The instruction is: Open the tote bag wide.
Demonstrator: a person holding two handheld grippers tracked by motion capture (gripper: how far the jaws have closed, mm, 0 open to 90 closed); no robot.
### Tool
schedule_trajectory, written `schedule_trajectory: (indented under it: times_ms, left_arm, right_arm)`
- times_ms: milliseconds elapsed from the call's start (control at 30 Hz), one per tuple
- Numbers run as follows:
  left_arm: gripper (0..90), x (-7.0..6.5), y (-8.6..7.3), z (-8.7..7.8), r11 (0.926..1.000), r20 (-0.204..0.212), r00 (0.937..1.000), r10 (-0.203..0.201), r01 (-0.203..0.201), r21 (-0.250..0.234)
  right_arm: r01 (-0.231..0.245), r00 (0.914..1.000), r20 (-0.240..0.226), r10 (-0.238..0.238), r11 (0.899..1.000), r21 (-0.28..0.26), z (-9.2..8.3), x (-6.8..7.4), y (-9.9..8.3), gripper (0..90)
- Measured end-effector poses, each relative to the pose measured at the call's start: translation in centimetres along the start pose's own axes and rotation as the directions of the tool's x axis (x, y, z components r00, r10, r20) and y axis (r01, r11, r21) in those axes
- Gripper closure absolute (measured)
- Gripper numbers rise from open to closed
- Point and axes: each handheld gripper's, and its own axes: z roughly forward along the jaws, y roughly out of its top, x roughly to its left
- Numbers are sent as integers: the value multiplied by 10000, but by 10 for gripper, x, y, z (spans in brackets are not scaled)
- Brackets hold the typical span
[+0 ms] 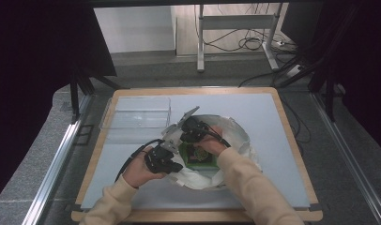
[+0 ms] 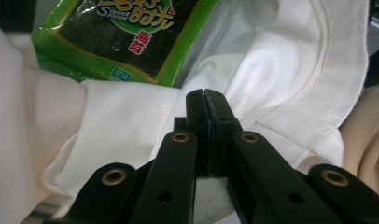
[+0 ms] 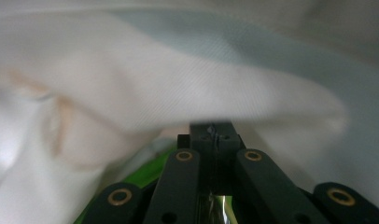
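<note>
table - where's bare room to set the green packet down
The grey mat is bare right of the white cloth bag, out to the wooden edge, and along the far strip behind the clear tray. It is crowded mid-table, where both hands work tools around the green packet.

Count on the counter (image 1: 273,140): one white cloth bag (image 1: 235,136), lying open. One green snack packet (image 1: 198,157) inside it. One clear plastic box (image 1: 137,112), beside the bag. Two grippers: left gripper (image 1: 172,165), right gripper (image 1: 191,140). Two hands, one per gripper.
</note>
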Motion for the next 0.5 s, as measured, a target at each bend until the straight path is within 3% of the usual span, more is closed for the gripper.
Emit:
schedule_trajectory:
  times_ms: [67,100,200,233,300,500]
  left_arm:
    - [900,0,0,0,9998,43,9998,-171,171,-131]
    - [900,0,0,0,10000,6,10000,-70,70,-53]
    - [900,-1,1,0,9998,-75,9998,-177,176,-116]
    - [900,0,1,-1,10000,-140,9999,30,-29,65]
    - [900,-2,1,1,9996,-94,9997,-233,231,-140]
    - [900,-1,1,0,9999,-100,9999,-136,136,-33]
  right_arm:
    - [70,9999,112,-68,9999,-127,-23,2,-3,897]
    - [70,9999,112,-68,9999,-127,-23,2,-3,897]
    - [-29,9993,368,30,10000,-19,-45,2,-10,897]
    - [-91,9989,467,87,9999,86,-53,2,-15,897]
    - [-100,9975,709,77,9994,324,-62,0,-24,897]
    - [-466,9909,1309,322,9930,1088,-79,-10,-46,896]
